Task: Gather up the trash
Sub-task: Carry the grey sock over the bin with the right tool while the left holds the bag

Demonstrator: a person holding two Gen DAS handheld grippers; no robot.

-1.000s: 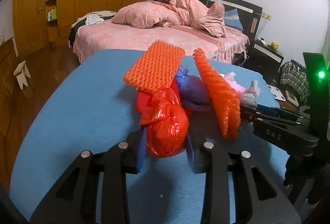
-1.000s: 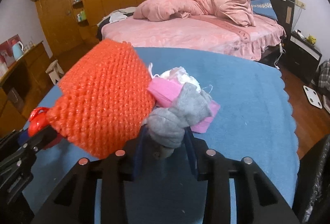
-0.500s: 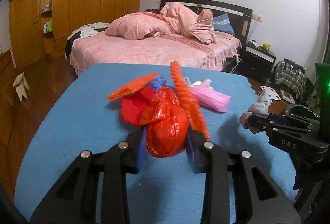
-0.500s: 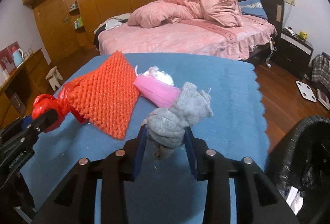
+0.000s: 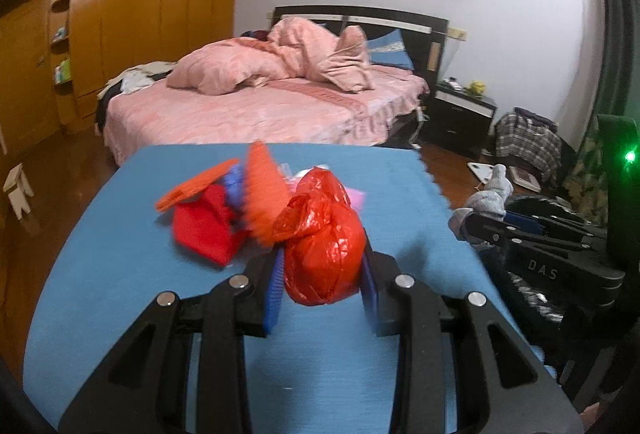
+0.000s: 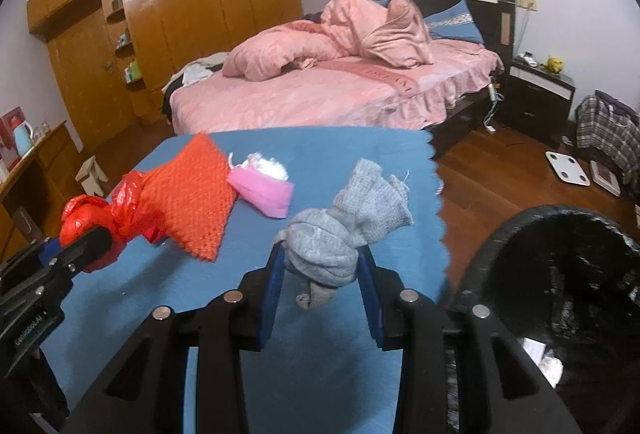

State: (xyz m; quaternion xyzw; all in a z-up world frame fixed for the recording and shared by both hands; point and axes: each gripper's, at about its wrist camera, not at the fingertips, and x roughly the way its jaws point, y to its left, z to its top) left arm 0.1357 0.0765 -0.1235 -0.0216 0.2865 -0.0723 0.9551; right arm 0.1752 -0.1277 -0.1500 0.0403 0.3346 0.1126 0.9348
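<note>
A bedroom with a pink bed (image 6: 340,94) and a wooden wardrobe (image 6: 180,6) lies behind a desk (image 6: 320,374) covered in blue cloth. The left gripper (image 5: 322,290) has its jaws clenched on a knotted red plastic bag (image 5: 320,246), held above the desk's near half. The right gripper (image 6: 320,286) has its jaws clenched on a balled grey sock (image 6: 340,238), held near the desk's right edge, close to the black bin (image 6: 560,274) that stands on the floor just beside that edge. On the desk, behind the red bag, lie an orange foam net (image 6: 188,194), a pink packet (image 6: 264,190) with white tissue (image 6: 264,164) just behind it, and a flat red piece (image 5: 204,226). A small wooden stool (image 5: 18,186) stands on the floor left of the desk.
</note>
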